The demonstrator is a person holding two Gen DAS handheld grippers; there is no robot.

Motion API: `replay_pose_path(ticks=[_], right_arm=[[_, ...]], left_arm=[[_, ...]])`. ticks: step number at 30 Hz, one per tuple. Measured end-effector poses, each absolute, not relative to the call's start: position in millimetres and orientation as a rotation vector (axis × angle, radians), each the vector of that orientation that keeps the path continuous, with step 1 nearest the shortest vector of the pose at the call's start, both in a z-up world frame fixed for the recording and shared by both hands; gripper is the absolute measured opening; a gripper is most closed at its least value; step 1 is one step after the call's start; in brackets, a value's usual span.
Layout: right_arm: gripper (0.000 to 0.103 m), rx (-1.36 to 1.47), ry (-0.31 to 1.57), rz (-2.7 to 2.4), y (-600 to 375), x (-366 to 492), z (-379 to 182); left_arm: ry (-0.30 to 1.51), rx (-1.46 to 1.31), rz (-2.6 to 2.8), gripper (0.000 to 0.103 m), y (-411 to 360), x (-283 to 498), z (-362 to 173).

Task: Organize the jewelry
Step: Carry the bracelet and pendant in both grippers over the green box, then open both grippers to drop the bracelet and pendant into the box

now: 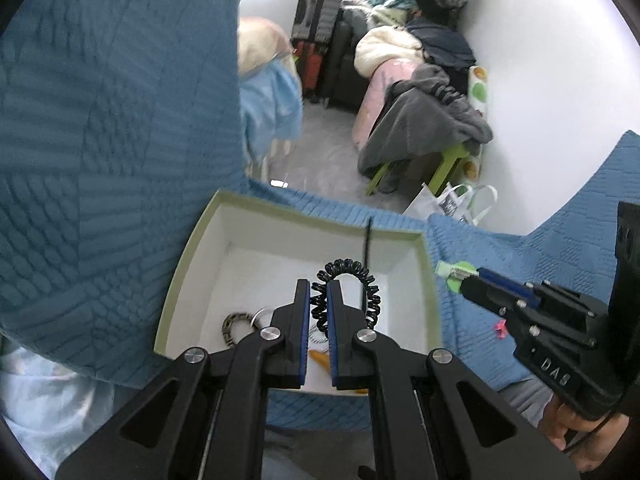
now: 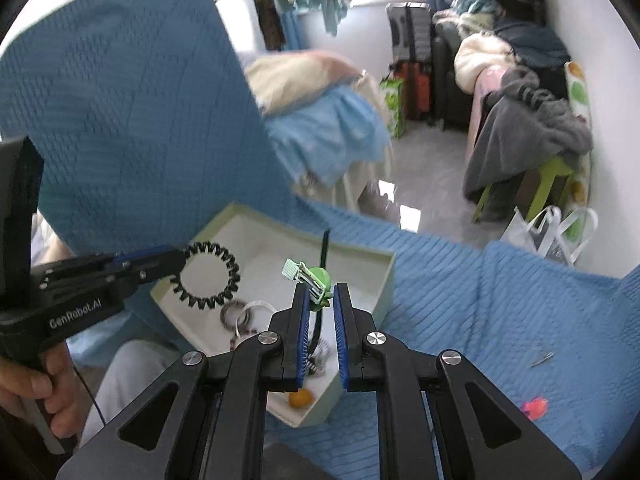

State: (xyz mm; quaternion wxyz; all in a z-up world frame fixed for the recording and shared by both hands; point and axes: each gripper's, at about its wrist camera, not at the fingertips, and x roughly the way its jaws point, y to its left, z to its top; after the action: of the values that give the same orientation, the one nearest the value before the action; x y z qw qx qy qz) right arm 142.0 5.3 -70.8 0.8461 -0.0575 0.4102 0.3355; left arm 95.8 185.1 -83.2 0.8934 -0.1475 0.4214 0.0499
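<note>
A pale green box (image 1: 188, 248) with a white inside lies on the blue bedspread; it also shows in the right wrist view (image 2: 384, 280). My left gripper (image 1: 319, 292) is shut on a black spiral hair tie (image 1: 354, 276) and holds it above the box; the hair tie also shows in the right wrist view (image 2: 208, 276). My right gripper (image 2: 321, 296) is shut on a green hair clip (image 2: 310, 276) over the box's right side; the clip shows in the left wrist view (image 1: 456, 274). Rings and bracelets (image 2: 240, 314) lie in the box.
A pink item (image 2: 534, 406) and a thin metal pin (image 2: 542, 358) lie on the bedspread (image 2: 480, 320) to the right of the box. A black stick (image 1: 366, 240) leans in the box. An orange item (image 2: 300, 398) sits in its near corner.
</note>
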Motion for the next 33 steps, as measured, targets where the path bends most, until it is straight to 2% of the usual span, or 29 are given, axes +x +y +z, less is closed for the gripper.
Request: replay_pose_path(ticks=[9, 14, 15, 16, 17, 18, 33], right_arm=[[0.011, -0.18, 0.96, 0.714, 28, 133, -107], [0.011, -0.165, 0.95, 0.737, 31, 131, -101], [0.013, -0.165, 0.94, 0.742, 31, 131, -98], [0.02, -0.166, 0.924, 0.746, 29, 130, -93], [0.025, -0.164, 0.914, 0.747, 28, 129, -90], [0.028, -0.158, 0.901, 0.75, 26, 129, -85], [0.028, -0.13, 0.683, 0.671, -47, 122, -24]], left_arm=[[0.941, -0.315, 0.115, 0.008, 196, 93, -107], [0.935, -0.332, 0.123, 0.008, 202, 91, -104], [0.932, -0.341, 0.119, 0.016, 202, 90, -103], [0.928, -0.346, 0.12, 0.025, 202, 90, -100], [0.923, -0.344, 0.125, 0.048, 203, 89, -98], [0.911, -0.339, 0.131, 0.058, 201, 88, -96], [0.774, -0.285, 0.059, 0.058, 146, 95, -49]])
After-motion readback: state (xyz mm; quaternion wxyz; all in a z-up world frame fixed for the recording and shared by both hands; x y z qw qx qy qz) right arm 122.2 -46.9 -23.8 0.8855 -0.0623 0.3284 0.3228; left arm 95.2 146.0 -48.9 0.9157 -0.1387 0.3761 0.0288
